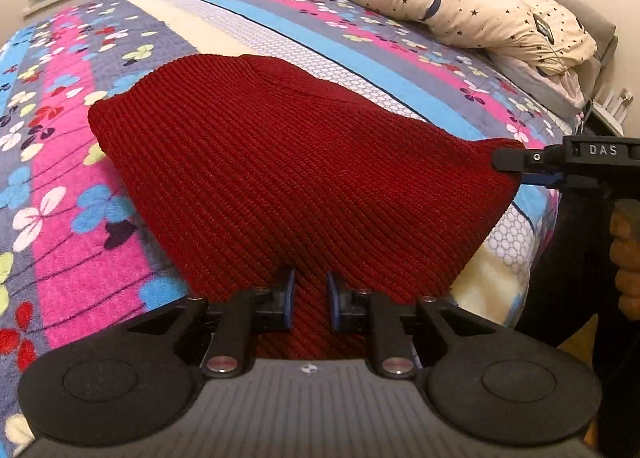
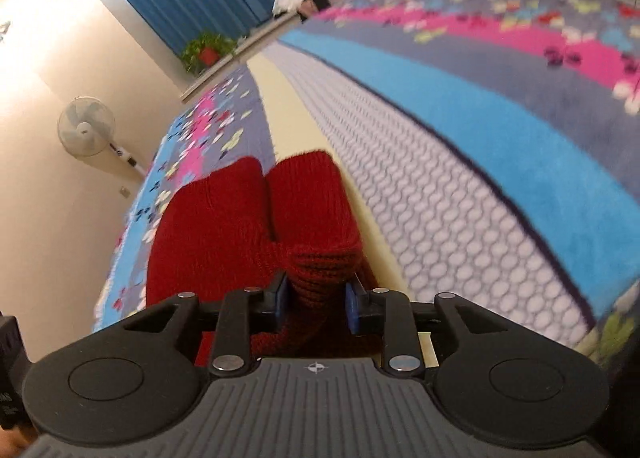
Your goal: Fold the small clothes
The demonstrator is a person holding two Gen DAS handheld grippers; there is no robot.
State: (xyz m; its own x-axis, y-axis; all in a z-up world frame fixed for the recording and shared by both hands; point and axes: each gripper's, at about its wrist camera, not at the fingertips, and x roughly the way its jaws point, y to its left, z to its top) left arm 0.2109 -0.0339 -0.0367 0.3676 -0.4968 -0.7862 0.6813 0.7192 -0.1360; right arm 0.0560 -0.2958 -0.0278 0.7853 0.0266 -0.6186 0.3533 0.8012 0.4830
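Now both grippers pinch the knit [image 1: 280,178] w/ fingers at its near edge: left [image 1: 311,304] mid-hem, right [image 2: 316,296] at a corner, prob. to lift it off the bed [image 1: 60,218] & fold.

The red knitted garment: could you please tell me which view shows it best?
The left wrist view: the red knitted garment lies spread across the bedspread, nearly whole. The right wrist view shows only a bunched, foreshortened end between the jaws.

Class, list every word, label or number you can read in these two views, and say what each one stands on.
"DAS": white letters on the right hand-held gripper, seen in the left view.
Letters at the right view's lower left edge, on a black part: cut off, unreadable.
Nothing else readable.
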